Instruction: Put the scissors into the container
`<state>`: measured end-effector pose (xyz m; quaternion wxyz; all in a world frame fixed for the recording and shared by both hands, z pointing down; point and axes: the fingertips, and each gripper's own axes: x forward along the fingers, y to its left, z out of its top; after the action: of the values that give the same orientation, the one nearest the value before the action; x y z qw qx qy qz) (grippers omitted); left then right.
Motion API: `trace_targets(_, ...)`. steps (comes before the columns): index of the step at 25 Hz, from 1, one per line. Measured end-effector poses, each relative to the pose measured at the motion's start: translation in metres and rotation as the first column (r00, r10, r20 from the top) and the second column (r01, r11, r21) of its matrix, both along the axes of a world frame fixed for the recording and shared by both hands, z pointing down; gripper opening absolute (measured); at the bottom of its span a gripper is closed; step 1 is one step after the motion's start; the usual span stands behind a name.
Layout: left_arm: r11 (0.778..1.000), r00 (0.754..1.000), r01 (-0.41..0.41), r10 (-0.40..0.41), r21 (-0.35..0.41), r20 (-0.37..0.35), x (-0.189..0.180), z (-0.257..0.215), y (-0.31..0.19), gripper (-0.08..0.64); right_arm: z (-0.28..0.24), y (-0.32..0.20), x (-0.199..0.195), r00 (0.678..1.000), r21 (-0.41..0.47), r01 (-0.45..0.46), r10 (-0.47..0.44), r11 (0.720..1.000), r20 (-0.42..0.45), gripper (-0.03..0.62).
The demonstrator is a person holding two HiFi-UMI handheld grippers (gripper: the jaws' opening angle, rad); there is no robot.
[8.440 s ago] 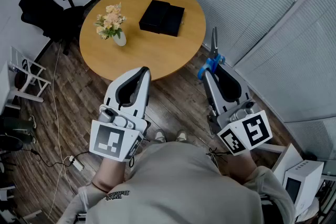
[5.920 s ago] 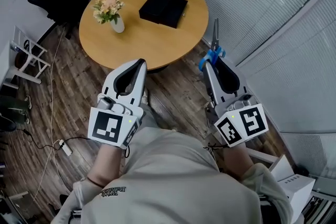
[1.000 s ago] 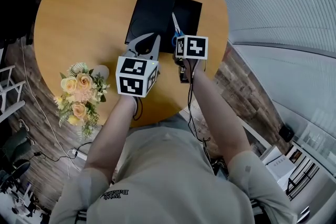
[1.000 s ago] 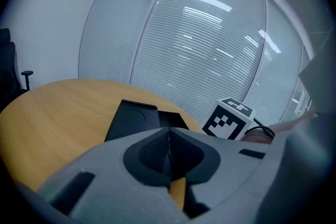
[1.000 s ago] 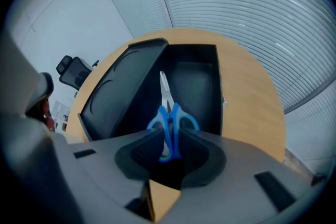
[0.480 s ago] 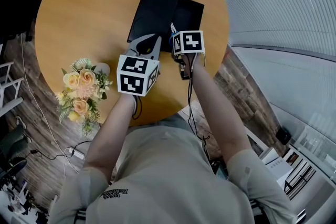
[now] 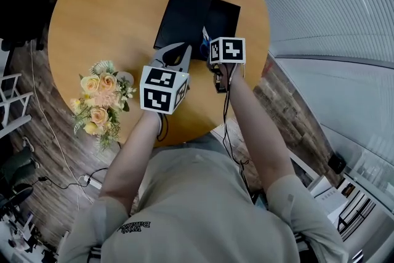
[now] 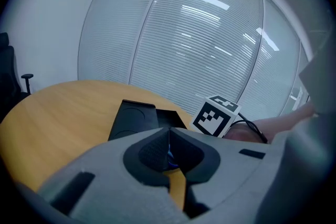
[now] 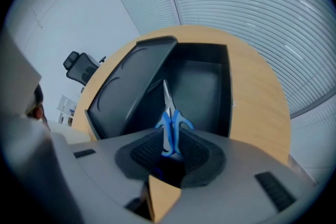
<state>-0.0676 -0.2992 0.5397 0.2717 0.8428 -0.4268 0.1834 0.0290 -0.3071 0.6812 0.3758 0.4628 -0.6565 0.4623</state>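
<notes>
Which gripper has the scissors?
The right gripper: jaws shut on the blue-handled scissors, blades toward the open black container. The left gripper is shut, holding nothing.

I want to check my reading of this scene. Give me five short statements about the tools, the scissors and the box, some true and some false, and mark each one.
1. The right tool holds the scissors by the blue handles. True.
2. The scissors lie inside the box. False: they are clamped in the right tool, blades pointing at the open box.
3. The box is open, its lid beside it. True.
4. The left tool grips the lid. False: its jaws are together, with nothing held.
5. The flowers stand inside the box. False: they stand on the table, apart from the box.
</notes>
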Motion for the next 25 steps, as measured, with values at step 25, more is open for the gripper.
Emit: trace_targets(25,0.972,1.000,0.024,-0.024,0.233,-0.005,-0.028,-0.129,0.044,0.023,-0.253,0.014,-0.002,0.989,0.687,0.083,-0.146,0.722,0.035,0.041)
